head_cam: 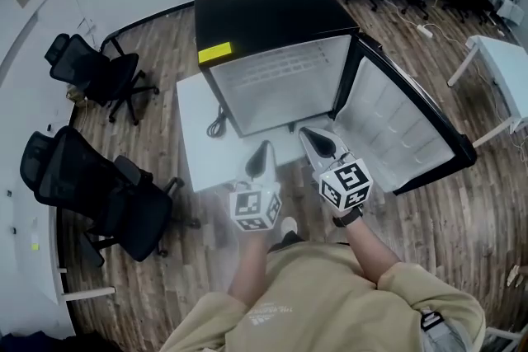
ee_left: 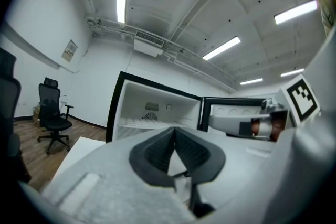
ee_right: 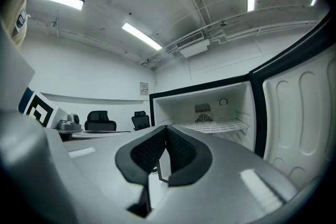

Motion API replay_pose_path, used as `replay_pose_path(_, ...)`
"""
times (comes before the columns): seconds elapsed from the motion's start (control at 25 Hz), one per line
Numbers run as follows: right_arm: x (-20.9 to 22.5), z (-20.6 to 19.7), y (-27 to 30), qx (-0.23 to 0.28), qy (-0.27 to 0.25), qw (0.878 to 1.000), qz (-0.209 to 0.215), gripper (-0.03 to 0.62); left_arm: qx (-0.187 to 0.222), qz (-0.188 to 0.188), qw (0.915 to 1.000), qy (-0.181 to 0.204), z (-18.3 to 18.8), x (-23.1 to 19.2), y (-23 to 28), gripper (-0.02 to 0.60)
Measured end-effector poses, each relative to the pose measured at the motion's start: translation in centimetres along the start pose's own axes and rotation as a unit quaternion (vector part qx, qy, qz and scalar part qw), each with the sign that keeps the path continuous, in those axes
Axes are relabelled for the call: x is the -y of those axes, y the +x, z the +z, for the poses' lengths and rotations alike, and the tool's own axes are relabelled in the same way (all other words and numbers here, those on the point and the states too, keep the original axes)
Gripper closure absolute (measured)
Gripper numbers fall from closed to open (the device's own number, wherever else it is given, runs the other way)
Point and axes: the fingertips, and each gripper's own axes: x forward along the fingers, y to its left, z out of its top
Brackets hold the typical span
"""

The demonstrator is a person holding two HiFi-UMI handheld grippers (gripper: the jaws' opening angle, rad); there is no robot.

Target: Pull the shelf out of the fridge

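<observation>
- Wood-floored office; a white desk carries the fridge, its door swung wide.
- Wire shelf sits inside the fridge.
- Left tool and right tool are both closed, empty.
- Door pockets are too washed out to read.

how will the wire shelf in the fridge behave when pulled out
The shelf looks like a thin white wire grid, so it is probably light and fairly stiff. It spans the fridge from wall to wall, so it should slide straight out; pulled from one corner, it might skew and jam. Its thin bars may be slippery.
</observation>
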Motion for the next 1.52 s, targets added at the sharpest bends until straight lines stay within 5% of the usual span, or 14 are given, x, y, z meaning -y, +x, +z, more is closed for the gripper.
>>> replay_pose_path(0.28, 2.3, -1.1, 4.5, 0.000, 0.066, 0.997, -0.030, 0.599, -0.006, -0.036, 0.9993, 0.004, 0.3, -2.5, 2.6, 0.580)
replay_pose_path(0.6, 6.5, -2.1, 7.7, 0.036, 0.181, 0.981, -0.054, 0.599, -0.003, -0.025, 0.9995, 0.021, 0.3, -4.7, 4.7, 0.580)
replay_pose_path(0.84, 10.0, -3.0, 10.1, 0.105, 0.367, 0.923, -0.052, 0.599, 0.011, -0.007, 0.9990, 0.043, 2.3, -5.9, 6.7, 0.580)
replay_pose_path(1.04, 11.5, -3.8, 12.8, 0.139, 0.466, 0.874, -0.011, 0.594, -0.001, 0.004, 0.9987, 0.051, 2.0, -6.3, 9.0, 0.580)
replay_pose_path(1.24, 12.7, -3.0, 15.5, 0.180, 0.476, 0.861, 0.013, 0.549, -0.013, 0.010, 0.9984, 0.055, 1.5, -7.3, 10.7, 0.580)
replay_pose_path(1.52, 14.8, -6.3, 18.2, 0.141, 0.556, 0.819, -0.028, 0.394, -0.014, 0.025, 0.9971, 0.070, 1.9, -8.0, 12.0, 0.580)
